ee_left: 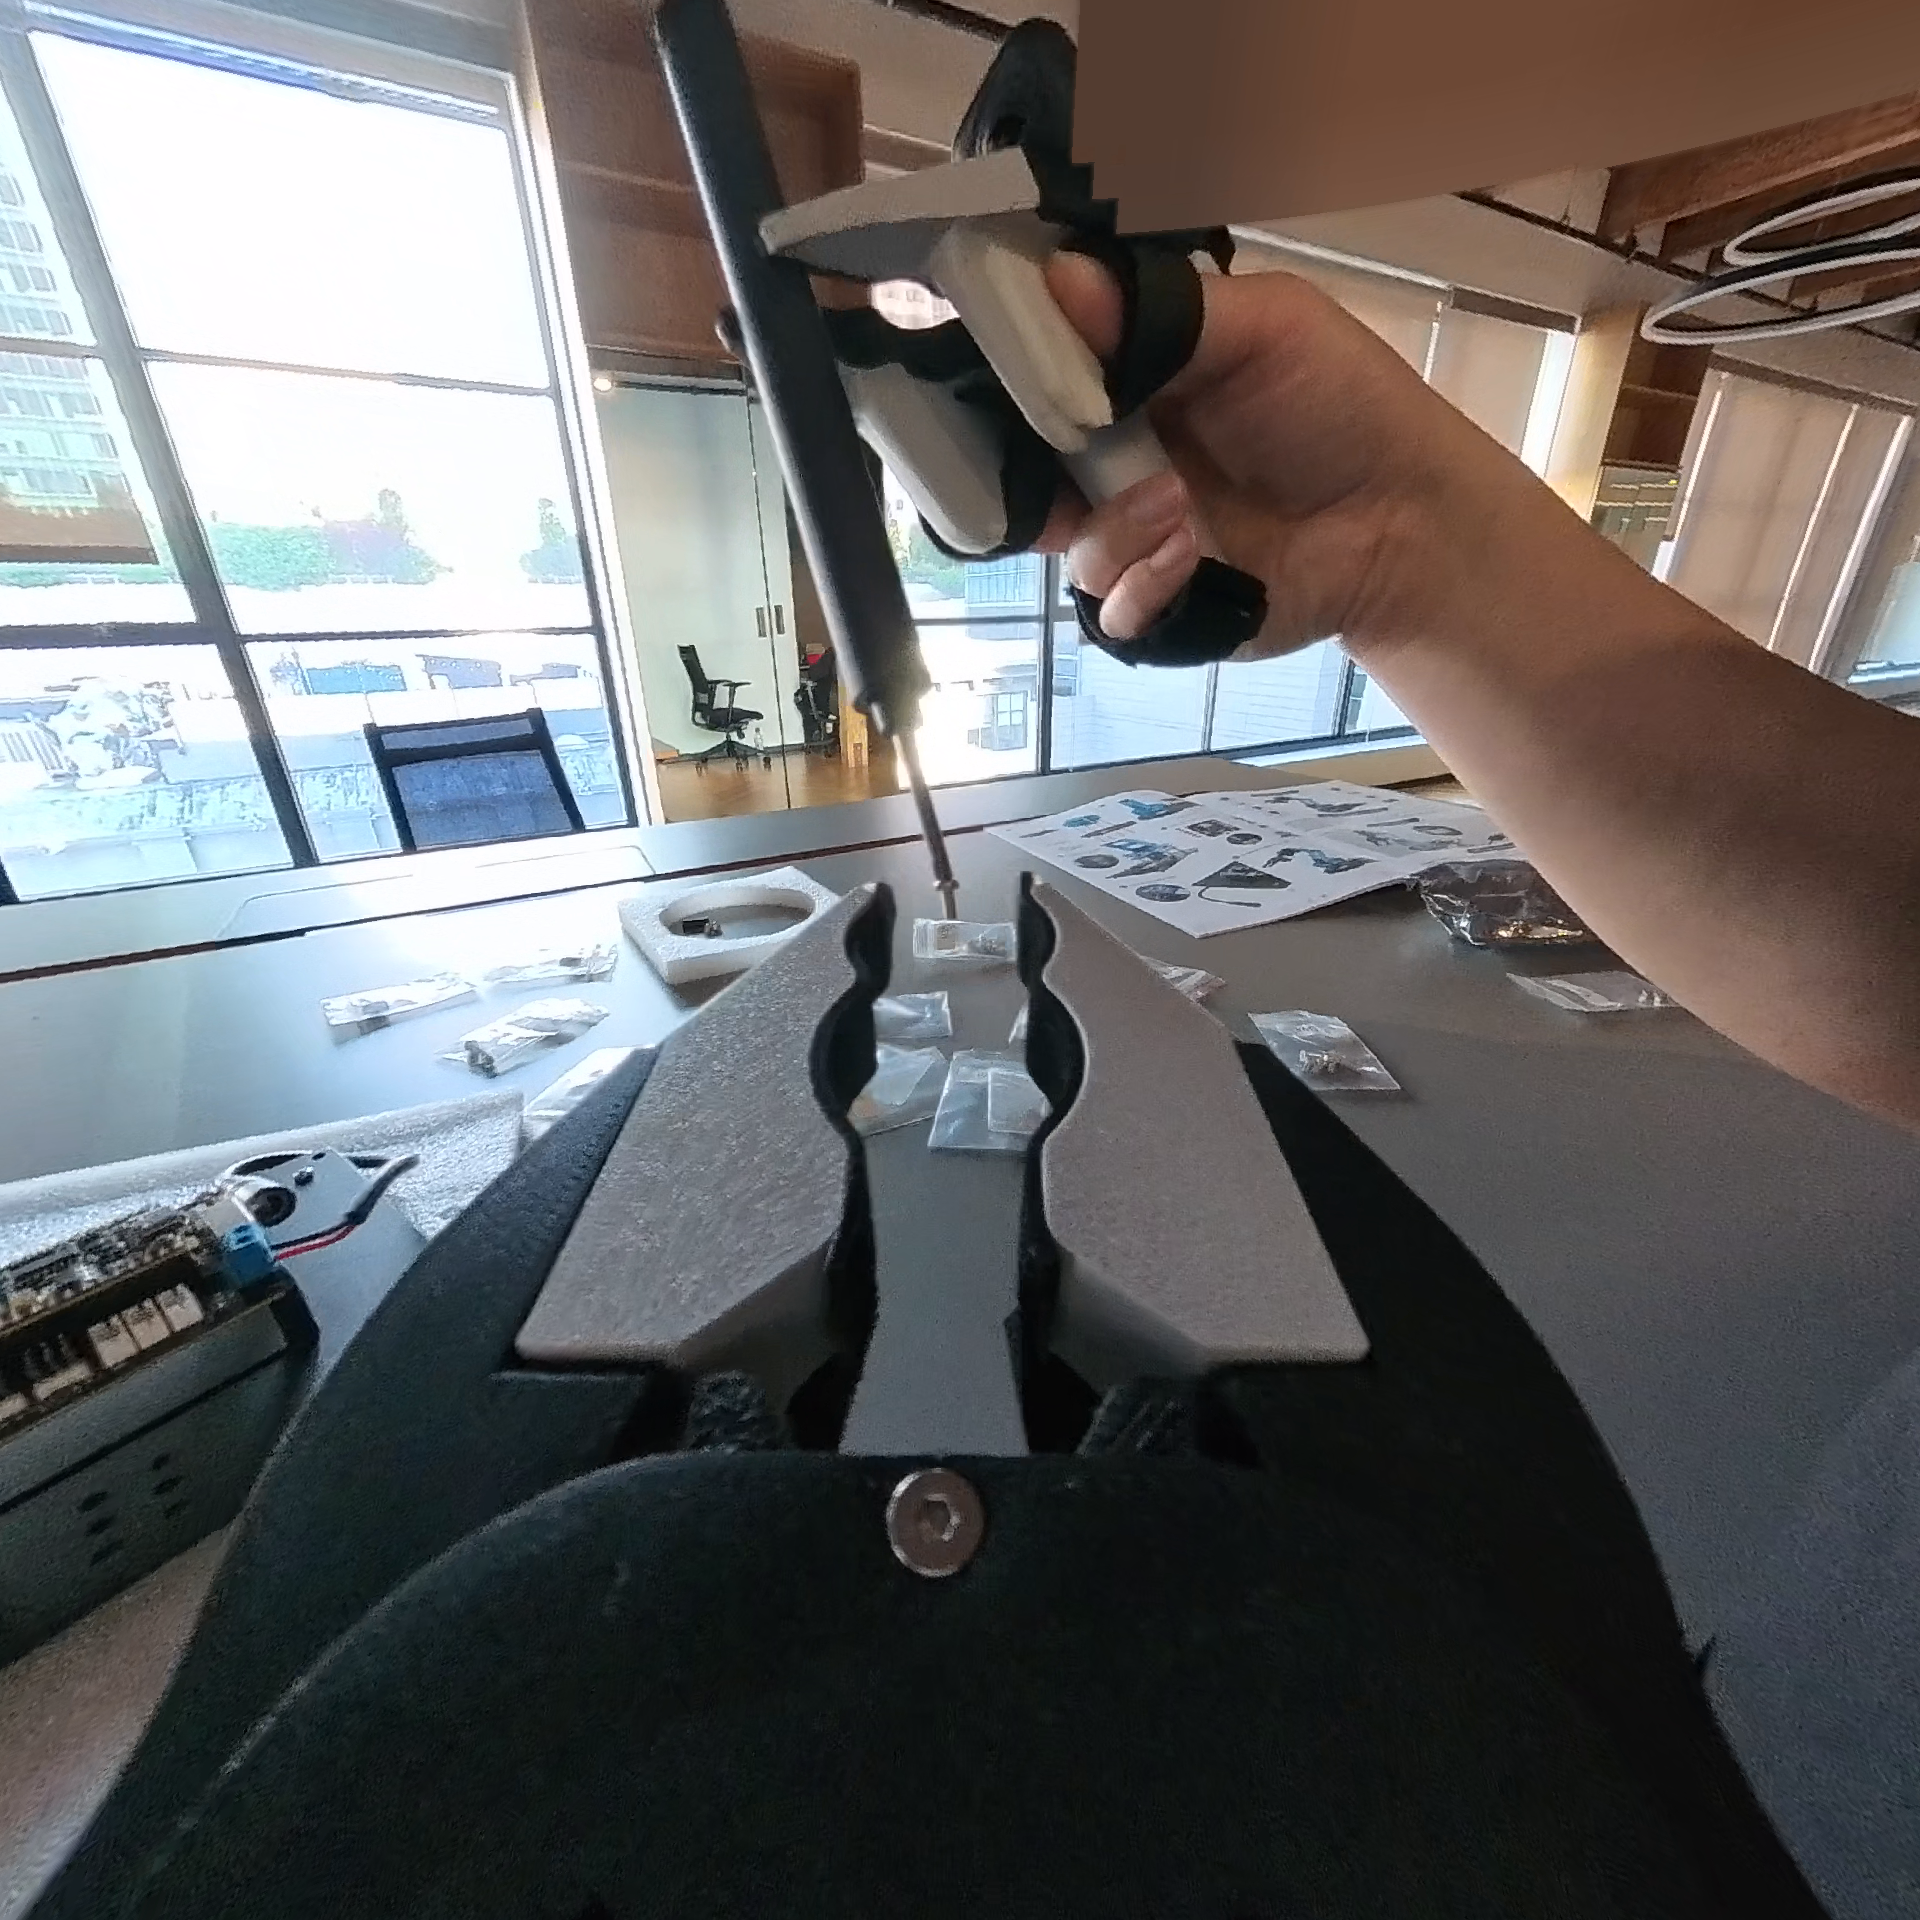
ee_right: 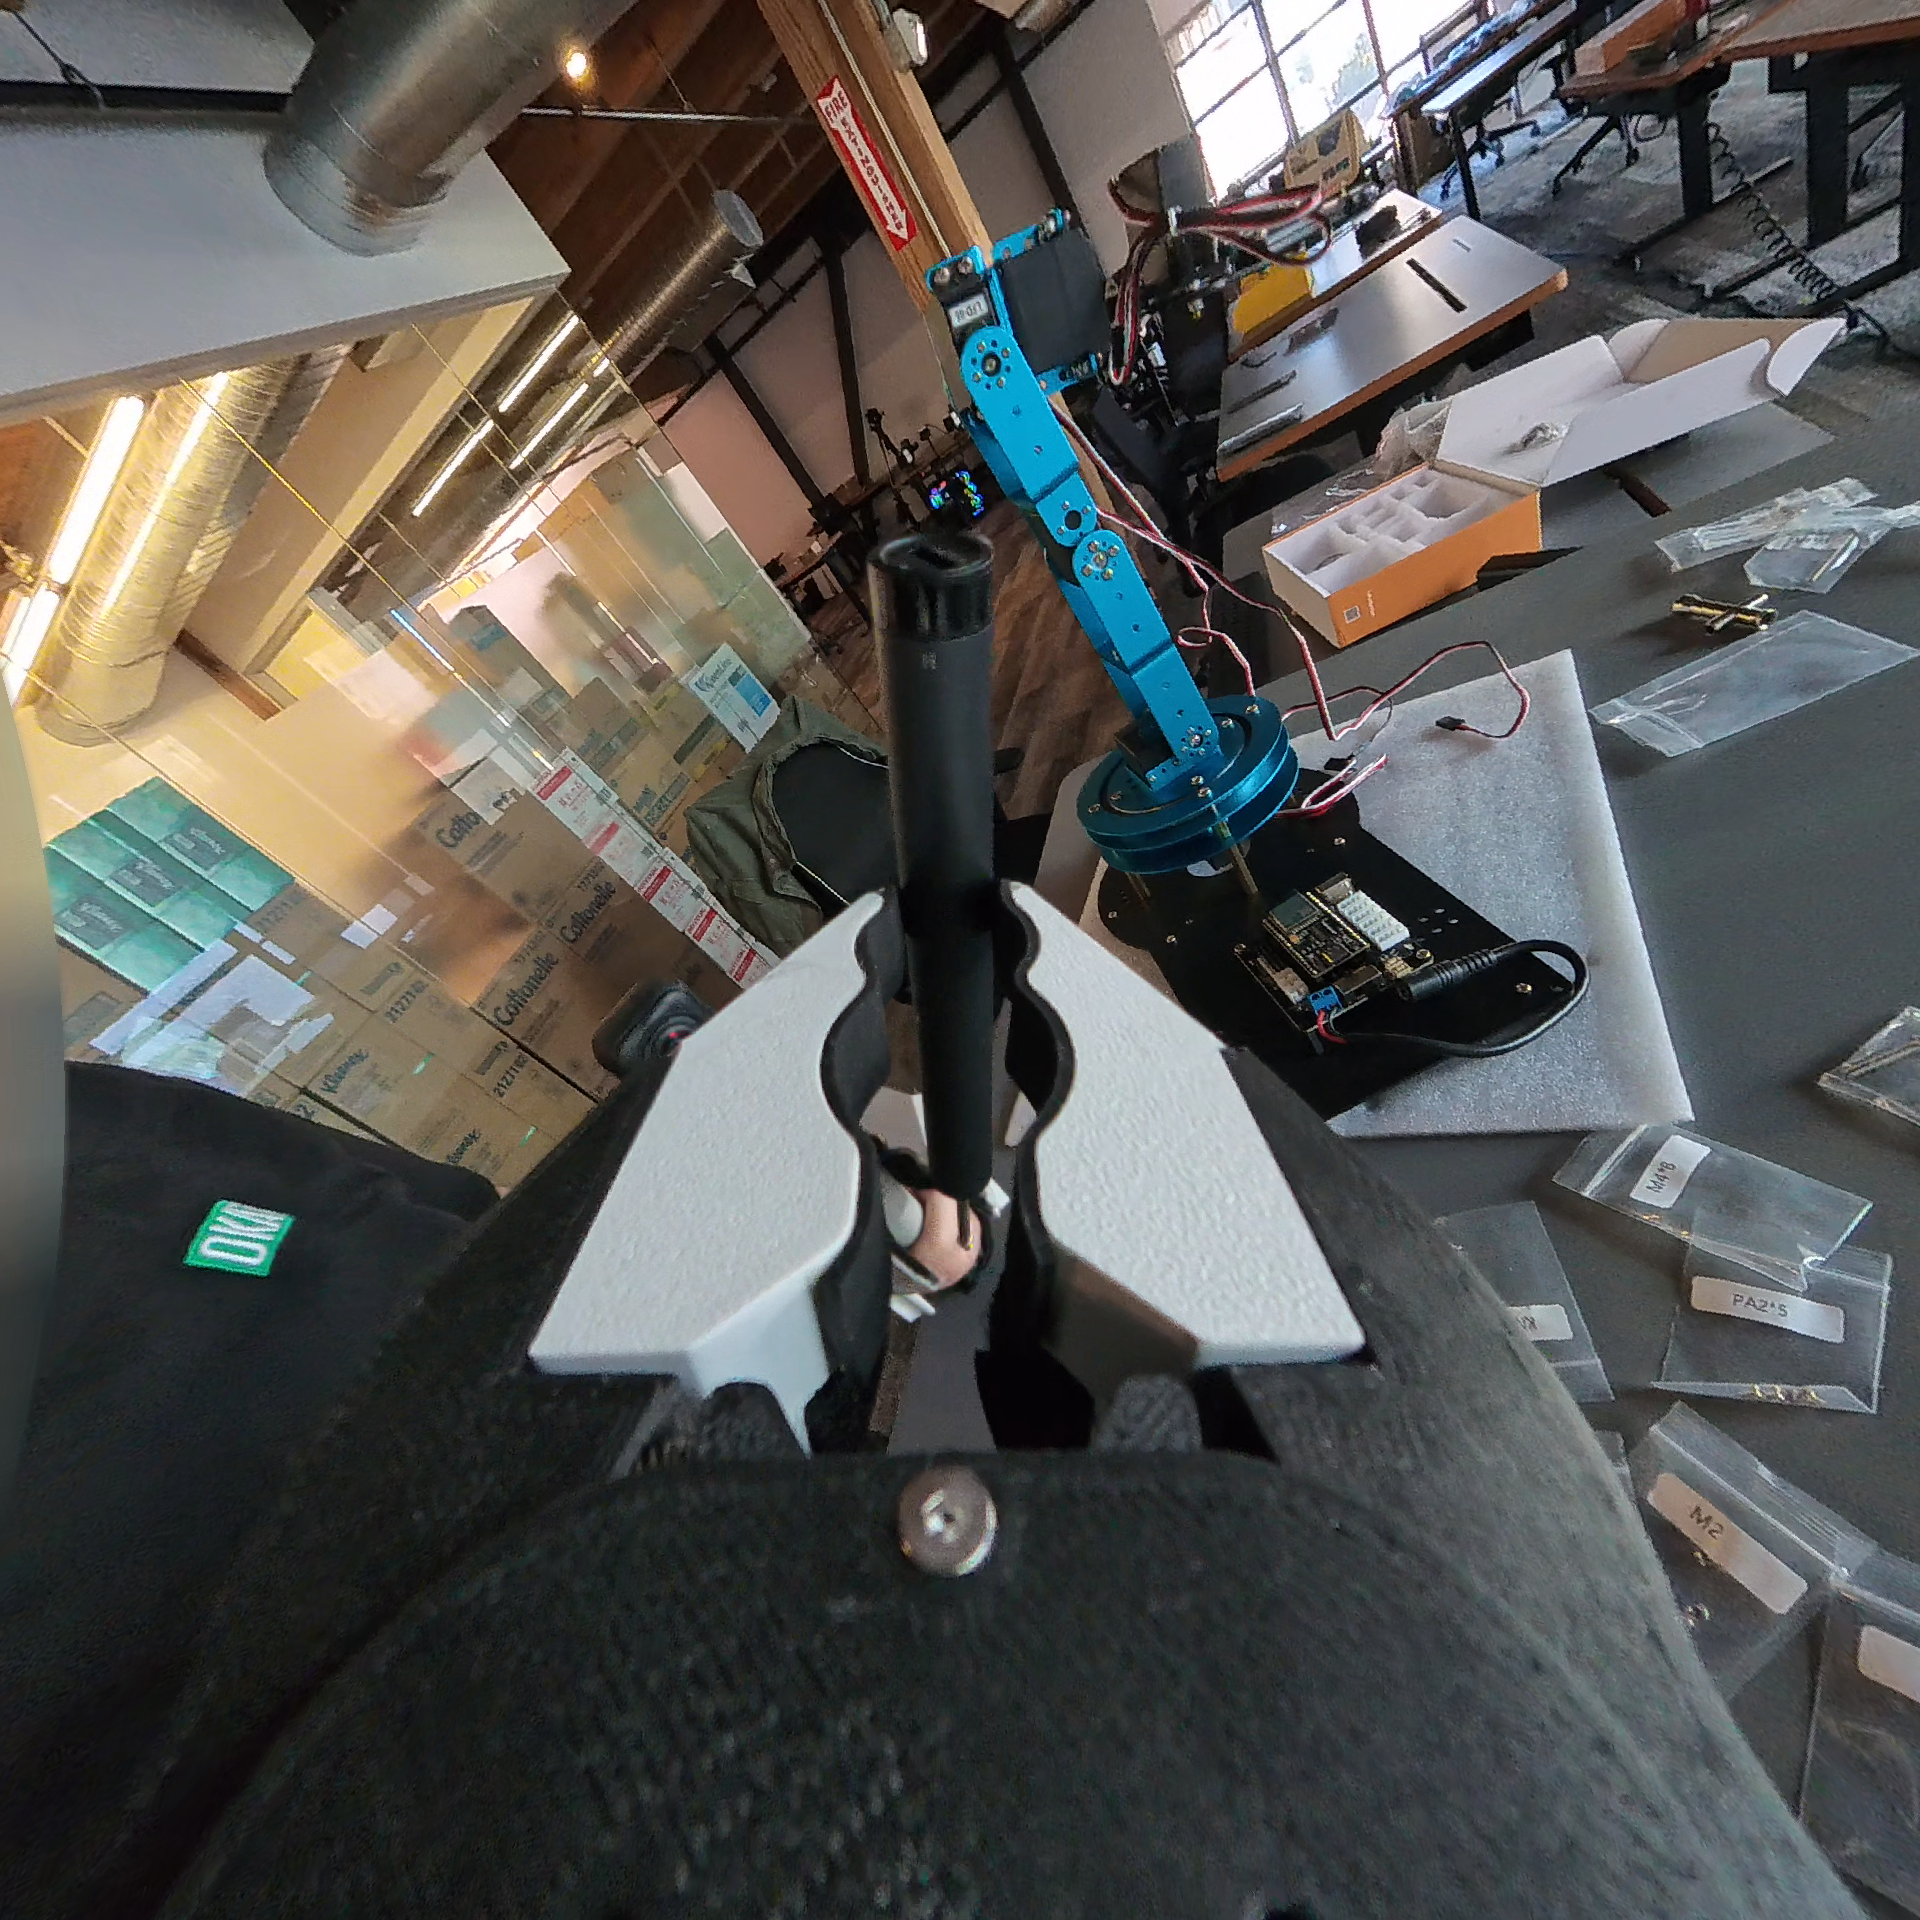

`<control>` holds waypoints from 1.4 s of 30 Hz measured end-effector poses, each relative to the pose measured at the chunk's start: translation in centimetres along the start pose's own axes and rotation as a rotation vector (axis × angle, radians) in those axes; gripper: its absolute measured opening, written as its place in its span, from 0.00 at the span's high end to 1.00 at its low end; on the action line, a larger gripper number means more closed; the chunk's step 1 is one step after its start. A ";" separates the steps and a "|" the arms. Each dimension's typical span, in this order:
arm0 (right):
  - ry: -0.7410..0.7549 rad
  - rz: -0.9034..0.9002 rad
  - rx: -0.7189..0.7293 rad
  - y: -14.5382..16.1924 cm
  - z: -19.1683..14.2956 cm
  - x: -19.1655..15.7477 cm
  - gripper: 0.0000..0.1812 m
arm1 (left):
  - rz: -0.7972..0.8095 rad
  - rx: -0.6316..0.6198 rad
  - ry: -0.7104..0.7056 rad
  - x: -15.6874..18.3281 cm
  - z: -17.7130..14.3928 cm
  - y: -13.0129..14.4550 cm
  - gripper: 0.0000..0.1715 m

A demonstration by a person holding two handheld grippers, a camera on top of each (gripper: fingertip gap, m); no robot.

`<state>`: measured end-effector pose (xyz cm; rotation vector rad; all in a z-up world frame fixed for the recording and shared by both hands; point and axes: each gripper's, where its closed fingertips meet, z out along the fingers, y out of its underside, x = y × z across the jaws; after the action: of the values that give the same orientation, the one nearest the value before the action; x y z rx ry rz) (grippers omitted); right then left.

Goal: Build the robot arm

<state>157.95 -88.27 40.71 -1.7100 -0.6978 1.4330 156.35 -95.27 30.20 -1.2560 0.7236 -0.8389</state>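
Observation:
My right gripper (ee_right: 951, 914) is shut on a black electric screwdriver (ee_right: 940, 831), handle end pointing away from the camera. In the left wrist view the same screwdriver (ee_left: 790, 384) slants down from the right gripper (ee_left: 935, 343), held in a person's hand (ee_left: 1278, 457). Its bit tip (ee_left: 945, 894) touches a small clear bag of screws (ee_left: 961, 940) on the grey table (ee_left: 1558, 1195). My left gripper (ee_left: 956, 904) is open and empty, low over the table, with several small clear parts bags (ee_left: 977, 1101) between and beyond its fingers.
A blue robot arm (ee_right: 1081, 540) stands on a black base plate with a circuit board (ee_right: 1330, 945) on white foam (ee_right: 1507, 831). The board (ee_left: 114, 1309) shows at the left. A white foam ring (ee_left: 727, 914), an instruction sheet (ee_left: 1247, 852), an open box (ee_right: 1455, 520) and labelled bags (ee_right: 1714, 1299) lie around. My right fingertips sit around 12 cm from my left ones.

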 end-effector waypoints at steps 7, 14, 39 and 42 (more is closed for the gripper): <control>0.046 -0.062 -0.040 0.6 1.3 0.9 0.92 | 0.003 -0.014 -0.063 -2.9 -1.5 -3.2 0.87; 0.130 -0.233 -0.049 0.6 3.8 1.3 0.92 | -0.167 -0.099 -0.051 -7.4 1.9 -13.3 0.78; -0.013 -0.373 -0.096 1.1 11.3 4.2 0.83 | -0.175 -0.307 -0.041 -15.0 4.8 -9.7 0.91; -0.084 -0.425 -0.153 2.1 10.8 5.0 0.80 | -0.164 -0.305 -0.043 -15.6 4.8 -9.8 0.91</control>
<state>148.34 -82.99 35.58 -1.5014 -1.1649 1.1795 150.94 -80.49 40.92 -1.6189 0.7395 -0.8531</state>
